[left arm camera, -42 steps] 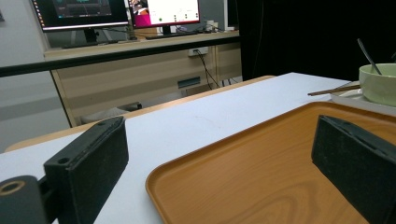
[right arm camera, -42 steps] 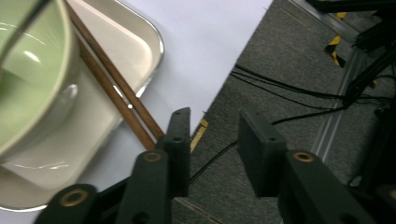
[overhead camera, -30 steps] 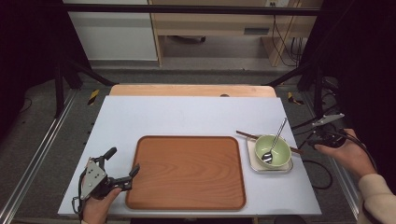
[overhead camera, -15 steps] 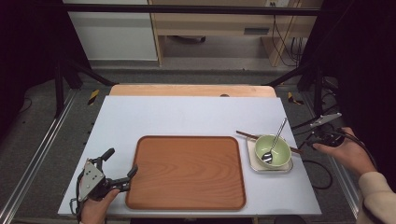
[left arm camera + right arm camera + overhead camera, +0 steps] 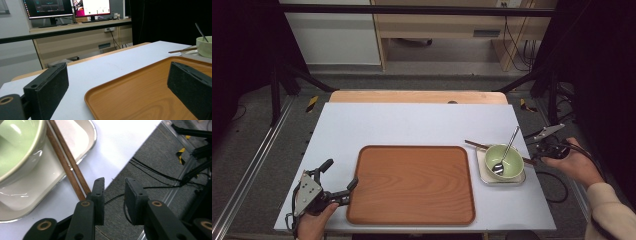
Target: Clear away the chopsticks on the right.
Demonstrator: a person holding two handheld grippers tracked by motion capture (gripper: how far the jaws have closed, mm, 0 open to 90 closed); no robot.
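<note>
A pale green bowl with a metal spoon in it stands on a white square plate at the table's right. Brown chopsticks lie across the plate under the bowl. My right gripper is at the table's right edge, by the chopsticks' near ends. In the right gripper view the right gripper has just been closing. A narrow gap remains with nothing in it, and the chopsticks end beside one jaw. My left gripper is open at the wooden tray's near-left corner.
The white table ends just right of the plate, with cables and grey floor beyond. In the left gripper view, one jaw hangs over the tray and the other over the table. A desk with monitors stands behind.
My right hand and gripper have edged slightly left toward the plate. The left gripper, tray, bowl and chopsticks have stayed put.
</note>
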